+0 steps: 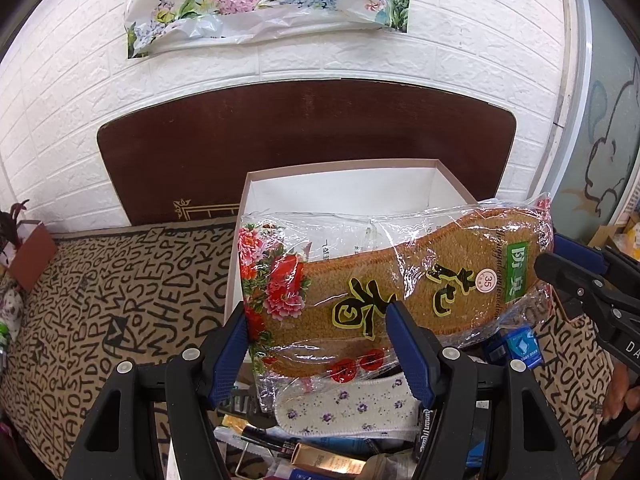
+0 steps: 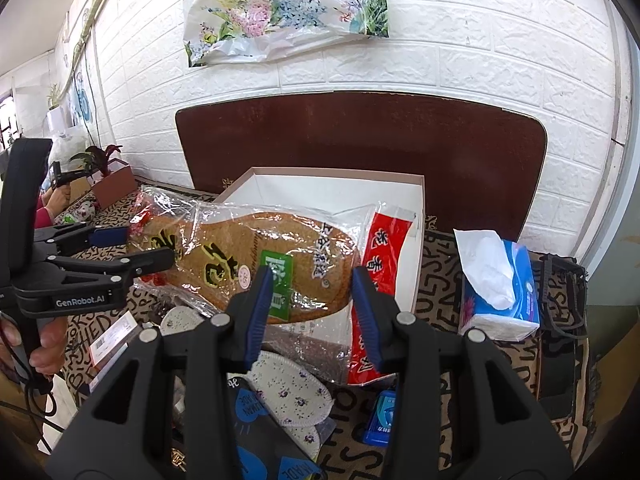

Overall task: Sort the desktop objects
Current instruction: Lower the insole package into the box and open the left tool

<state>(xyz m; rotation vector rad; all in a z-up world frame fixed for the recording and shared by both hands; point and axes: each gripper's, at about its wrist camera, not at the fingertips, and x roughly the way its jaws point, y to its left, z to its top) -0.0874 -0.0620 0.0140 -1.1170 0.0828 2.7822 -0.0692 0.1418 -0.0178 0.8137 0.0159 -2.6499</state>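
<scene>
Over the white box [image 1: 280, 184] on the letter-print bench cloth [image 1: 120, 272], the bagged insole pack [image 1: 400, 280] hangs with the left gripper [image 1: 320, 344] fingers clamped on its near end and the right gripper [image 2: 310, 312] fingers clamped on the other. Readable: "35" on the pack; "GenRobot.AI" on the left gripper, right view only. The tissue pack [image 2: 500, 280] shows there alone. Clutter beneath is partly hidden.

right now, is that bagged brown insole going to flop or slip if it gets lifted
The insole pack probably stays fairly flat: it spans the box corner without sagging much. Its glossy, crinkled wrapper looks slippery, so pads could slide. It's thin and likely light.
</scene>
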